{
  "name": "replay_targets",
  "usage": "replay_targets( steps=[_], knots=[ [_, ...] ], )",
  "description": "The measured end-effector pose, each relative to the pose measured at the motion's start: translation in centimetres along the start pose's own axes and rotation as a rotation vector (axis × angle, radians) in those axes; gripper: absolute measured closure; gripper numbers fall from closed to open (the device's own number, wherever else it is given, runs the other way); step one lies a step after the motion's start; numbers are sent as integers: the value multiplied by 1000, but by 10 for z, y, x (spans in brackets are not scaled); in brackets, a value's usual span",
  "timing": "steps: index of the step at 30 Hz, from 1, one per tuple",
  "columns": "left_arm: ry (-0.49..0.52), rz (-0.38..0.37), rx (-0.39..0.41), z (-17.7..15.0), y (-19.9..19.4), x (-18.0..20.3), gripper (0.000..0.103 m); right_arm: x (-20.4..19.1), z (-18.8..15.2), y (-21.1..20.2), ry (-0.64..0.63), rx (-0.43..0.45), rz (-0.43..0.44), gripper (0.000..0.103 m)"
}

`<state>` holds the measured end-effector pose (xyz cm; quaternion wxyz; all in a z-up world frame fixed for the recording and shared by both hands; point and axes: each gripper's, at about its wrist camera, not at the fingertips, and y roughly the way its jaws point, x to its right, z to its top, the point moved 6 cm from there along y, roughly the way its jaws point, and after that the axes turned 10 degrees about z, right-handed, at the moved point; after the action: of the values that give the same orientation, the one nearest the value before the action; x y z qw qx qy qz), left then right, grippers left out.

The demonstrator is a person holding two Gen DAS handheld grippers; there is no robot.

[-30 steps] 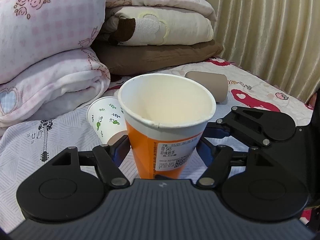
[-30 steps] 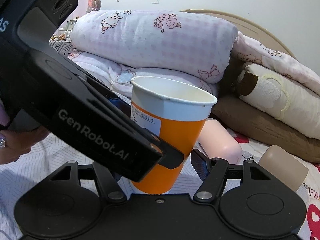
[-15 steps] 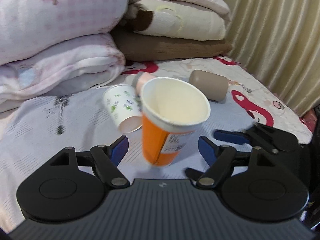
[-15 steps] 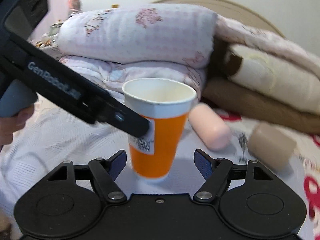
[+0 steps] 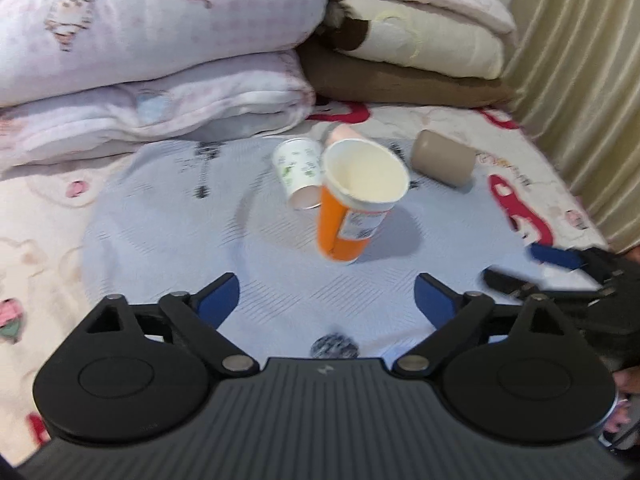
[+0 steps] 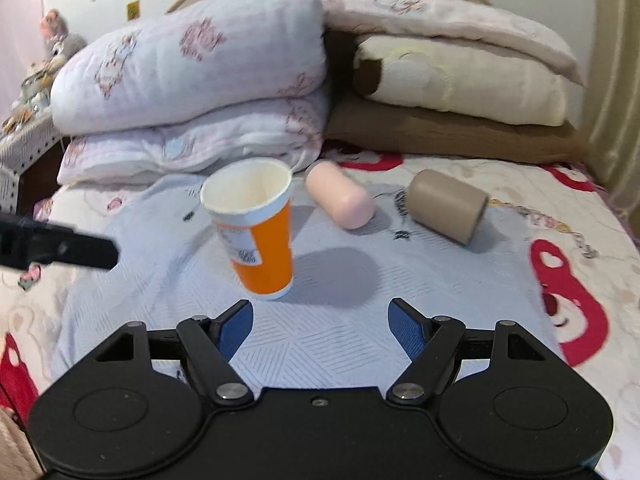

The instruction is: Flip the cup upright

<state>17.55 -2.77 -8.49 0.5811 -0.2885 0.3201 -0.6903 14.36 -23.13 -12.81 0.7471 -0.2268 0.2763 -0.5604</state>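
Both grippers are the same chunky matte black plastic: the left gripper (image 5: 326,300) has a ribbed grey-black body with a tiny logo mark, two round disc housings, silver pivot screws, and blue pads on the fingertips (image 5: 218,296). The right gripper (image 6: 320,320) is a twin, smooth-bodied with one small centre screw. A bit of skin (image 5: 626,380) peeks in at the edge.

An orange paper cup (image 6: 262,236) stands mouth-up on a pale blue quilted bedspread (image 6: 420,280). Behind it to the right lies a pink cylindrical cup (image 6: 340,194) on its side, and farther right a tan cylindrical cup (image 6: 448,206), also on its side. Just behind the orange cup's left lies a white leaf-printed paper cup (image 5: 298,172). Stacked folded quilts and pillows (image 6: 192,92) sit behind the cups.
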Motion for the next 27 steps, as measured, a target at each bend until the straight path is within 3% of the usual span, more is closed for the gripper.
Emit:
replay_targets(
  steps=[6, 15, 21, 27],
  knots=[
    [-18, 96, -58, -10, -36, -5, 6, -7, 17, -48, 0, 51, -29, 21],
    [-31, 210, -64, -29, -80, -9, 3, -32, 19, -101, 1, 50, -60, 10],
    [-32, 247, -84, -43, -93, -10, 3, -43, 7, -109, 46, -11, -102, 9],
    [-40, 262, -95, -53, -96, -14, 3, -51, 4, -114, 73, -14, -107, 9]
  ],
)
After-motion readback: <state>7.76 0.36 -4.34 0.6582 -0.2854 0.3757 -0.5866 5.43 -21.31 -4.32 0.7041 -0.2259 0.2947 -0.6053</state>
